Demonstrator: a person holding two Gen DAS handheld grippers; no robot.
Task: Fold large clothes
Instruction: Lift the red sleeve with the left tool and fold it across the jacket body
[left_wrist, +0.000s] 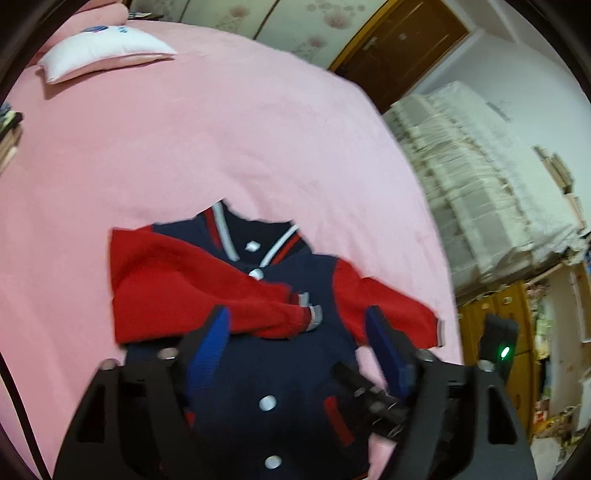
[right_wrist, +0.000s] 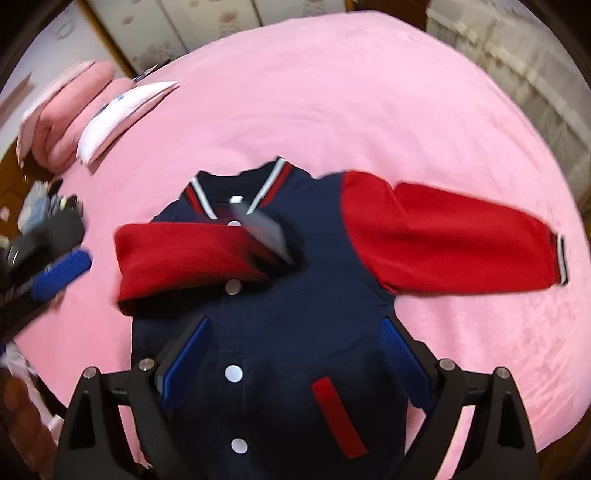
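**Operator:** On the pink bed (right_wrist: 332, 92) I have the jacket (right_wrist: 280, 321) lying flat, front up and snapped shut, collar toward the far side. Starting at the left of the right wrist view: pillows (right_wrist: 107, 118) sit at the far left corner, well apart from the jacket.

**Second:** And the left gripper (right_wrist: 61, 275)?

**Operator:** It's at the left edge of that view, over bare sheet just beside the jacket. Its own camera shows the jaws spread wide with nothing between the blue pads (left_wrist: 208, 354).

**Second:** Sleeves?

**Operator:** Left sleeve (right_wrist: 184, 254) is folded across the chest, its cuff lying near the top snaps. Right sleeve (right_wrist: 461, 240) is stretched straight out over the sheet, striped cuff at its end.

**Second:** Right gripper (right_wrist: 295, 363)?

**Operator:** Hovering above the lower front of the jacket, jaws wide, empty; a white snap (right_wrist: 233, 373) and a red pocket strip (right_wrist: 338, 415) show between its fingers. The pictures are blurred.
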